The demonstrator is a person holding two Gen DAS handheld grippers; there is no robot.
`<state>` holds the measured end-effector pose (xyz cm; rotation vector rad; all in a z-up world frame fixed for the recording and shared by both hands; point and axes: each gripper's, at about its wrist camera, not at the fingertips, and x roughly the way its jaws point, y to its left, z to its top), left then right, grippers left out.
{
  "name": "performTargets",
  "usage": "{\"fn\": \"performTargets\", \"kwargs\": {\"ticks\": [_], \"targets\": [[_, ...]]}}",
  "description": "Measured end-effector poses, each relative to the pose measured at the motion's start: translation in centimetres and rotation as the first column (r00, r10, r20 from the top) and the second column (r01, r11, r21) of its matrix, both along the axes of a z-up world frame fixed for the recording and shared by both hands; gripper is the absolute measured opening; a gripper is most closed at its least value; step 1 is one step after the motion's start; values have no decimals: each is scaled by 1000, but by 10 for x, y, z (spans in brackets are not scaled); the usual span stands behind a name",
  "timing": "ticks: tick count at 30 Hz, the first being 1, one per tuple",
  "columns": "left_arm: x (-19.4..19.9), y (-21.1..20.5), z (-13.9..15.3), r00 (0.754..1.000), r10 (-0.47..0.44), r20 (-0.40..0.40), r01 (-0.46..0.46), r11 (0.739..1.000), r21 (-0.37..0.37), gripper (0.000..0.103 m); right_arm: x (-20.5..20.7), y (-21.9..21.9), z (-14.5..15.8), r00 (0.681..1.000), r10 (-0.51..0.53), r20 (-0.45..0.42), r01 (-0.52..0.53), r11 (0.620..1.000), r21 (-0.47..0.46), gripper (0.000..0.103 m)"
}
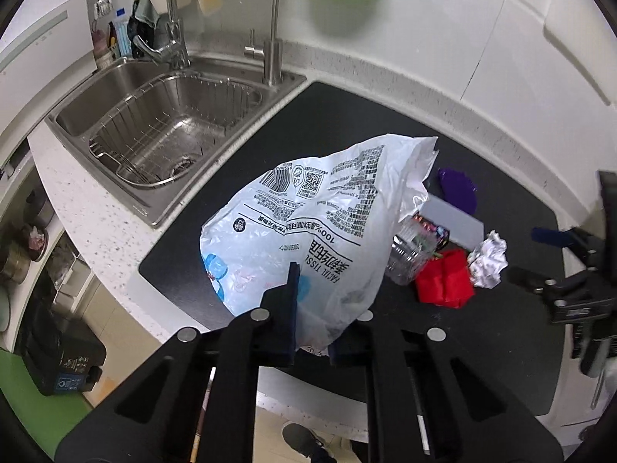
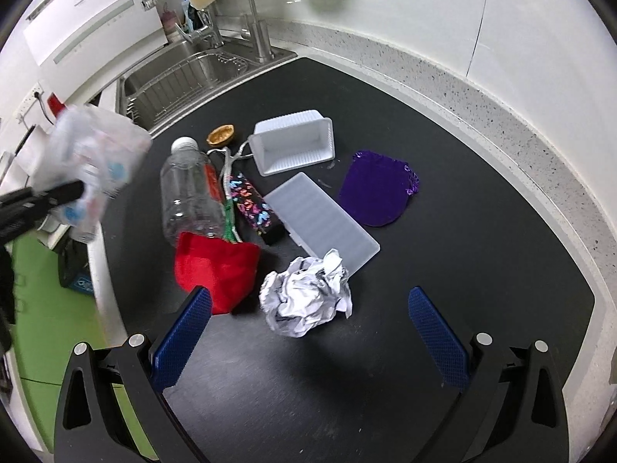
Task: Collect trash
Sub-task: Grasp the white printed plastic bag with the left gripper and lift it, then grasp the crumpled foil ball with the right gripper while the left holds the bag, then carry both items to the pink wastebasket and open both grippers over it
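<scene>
Right gripper [image 2: 310, 328]: jaws wide open, empty, crumpled paper ball [image 2: 306, 297] just ahead, centred between them. Left gripper [image 1: 312, 308]: jaws clamped on plastic bag [image 1: 320, 223], farther off.

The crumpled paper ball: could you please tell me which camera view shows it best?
The right wrist view: the crumpled paper ball lies central and unobstructed on the black mat, ahead of the open right gripper. In the left wrist view the ball is small, near the right edge.
</scene>
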<state>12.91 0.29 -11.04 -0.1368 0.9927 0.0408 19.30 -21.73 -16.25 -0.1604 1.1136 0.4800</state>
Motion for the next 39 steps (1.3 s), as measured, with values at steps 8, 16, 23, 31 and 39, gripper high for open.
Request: {"fn": "performTargets", "kwargs": {"ticks": [8, 16, 23, 31, 39], "targets": [[-12, 5, 14, 999, 25, 20, -25, 1000, 1, 11, 14, -3, -25, 1000, -13, -26, 13, 1000, 15, 89], [-19, 10, 16, 998, 54, 20, -54, 999, -7, 11, 18, -4, -28, 999, -1, -54, 4, 998, 57, 36], [-22, 6, 24, 998, 52, 45, -51, 999, -18, 11, 11, -14, -11, 999, -15, -30, 17, 998, 67, 32], [-49, 15, 45, 994, 62, 93, -59, 998, -32, 11, -11, -7, 53, 997, 29, 75, -37, 993, 112, 32], [-122, 54, 69, 977, 163, 134, -163, 987, -14, 11, -61, 71, 115, 958, 213, 192, -248, 951, 185, 32]]}}
